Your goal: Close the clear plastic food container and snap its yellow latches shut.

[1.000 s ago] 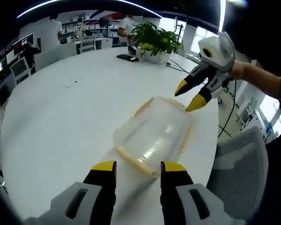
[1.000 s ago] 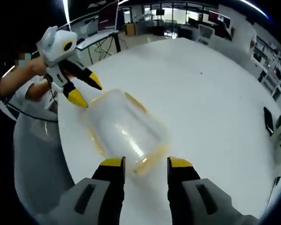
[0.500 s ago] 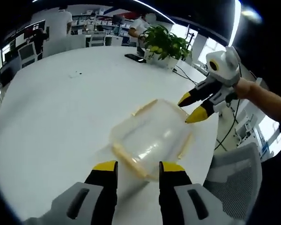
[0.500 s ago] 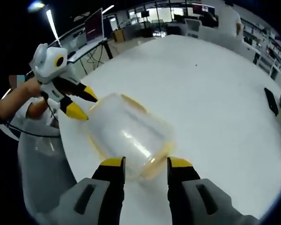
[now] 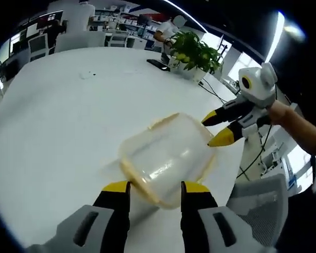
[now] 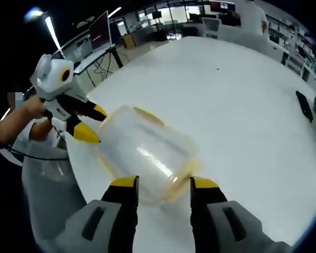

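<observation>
A clear plastic food container (image 5: 166, 155) with yellow latches (image 5: 138, 178) along its sides lies on the white round table (image 5: 58, 116). My left gripper (image 5: 156, 188) is open, its yellow-tipped jaws straddling the container's near end. At the opposite end my right gripper (image 5: 217, 129) is open, with its tips touching or nearly touching the container's far corner. In the right gripper view the container (image 6: 147, 153) lies just ahead of the right gripper (image 6: 164, 183), whose jaws flank one yellow latch (image 6: 180, 176). The left gripper (image 6: 94, 125) stands open at the far corner.
A potted plant (image 5: 192, 50) and a dark phone (image 5: 158, 64) sit at the table's far side, with cables (image 5: 217, 90) beside them. A grey mesh chair (image 5: 258, 205) stands off the table edge close to the container. Desks, monitors (image 6: 101, 30) and people fill the background.
Both grippers have drawn in closer to the container's two ends, and the views have shifted with the hands. Jaw openings look unchanged, and the container has barely moved.
</observation>
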The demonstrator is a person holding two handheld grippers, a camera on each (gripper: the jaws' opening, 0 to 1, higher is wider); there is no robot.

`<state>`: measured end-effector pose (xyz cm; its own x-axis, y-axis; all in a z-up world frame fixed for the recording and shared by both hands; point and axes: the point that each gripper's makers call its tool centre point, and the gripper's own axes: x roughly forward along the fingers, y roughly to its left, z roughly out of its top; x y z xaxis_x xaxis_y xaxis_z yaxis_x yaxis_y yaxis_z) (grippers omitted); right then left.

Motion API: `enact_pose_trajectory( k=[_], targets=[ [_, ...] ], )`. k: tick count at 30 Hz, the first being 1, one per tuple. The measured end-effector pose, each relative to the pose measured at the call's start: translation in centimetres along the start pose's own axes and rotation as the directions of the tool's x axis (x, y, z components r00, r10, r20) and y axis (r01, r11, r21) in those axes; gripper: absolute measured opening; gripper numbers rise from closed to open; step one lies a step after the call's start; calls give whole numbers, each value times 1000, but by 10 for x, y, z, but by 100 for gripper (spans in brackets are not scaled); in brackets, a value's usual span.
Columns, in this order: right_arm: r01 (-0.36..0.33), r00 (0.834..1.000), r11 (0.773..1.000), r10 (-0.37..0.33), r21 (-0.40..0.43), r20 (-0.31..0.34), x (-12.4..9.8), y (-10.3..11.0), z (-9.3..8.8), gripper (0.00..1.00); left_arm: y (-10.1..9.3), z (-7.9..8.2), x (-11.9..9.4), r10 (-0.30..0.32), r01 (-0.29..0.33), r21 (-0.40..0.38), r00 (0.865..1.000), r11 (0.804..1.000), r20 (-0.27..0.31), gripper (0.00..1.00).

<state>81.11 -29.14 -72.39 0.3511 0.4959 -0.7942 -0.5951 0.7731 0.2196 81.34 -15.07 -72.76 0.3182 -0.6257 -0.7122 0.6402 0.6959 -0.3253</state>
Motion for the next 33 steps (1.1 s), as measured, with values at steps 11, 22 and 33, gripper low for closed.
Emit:
enact_pose_trajectory(
  k=[11, 22, 33],
  targets=[
    [13, 1000, 997, -13, 70, -4, 2, 1, -1, 33, -2, 1, 1, -6, 6, 12, 1000, 1000, 1, 29],
    [42, 999, 993, -40, 111, -21, 8, 2, 1, 30, -1, 3, 4, 19, -19, -26, 1000, 999, -17, 27],
    [56, 998, 987, -58, 154, 3, 4, 1, 6, 30, -1, 13, 5, 59, -57, -64, 998, 996, 37, 25]
  ],
)
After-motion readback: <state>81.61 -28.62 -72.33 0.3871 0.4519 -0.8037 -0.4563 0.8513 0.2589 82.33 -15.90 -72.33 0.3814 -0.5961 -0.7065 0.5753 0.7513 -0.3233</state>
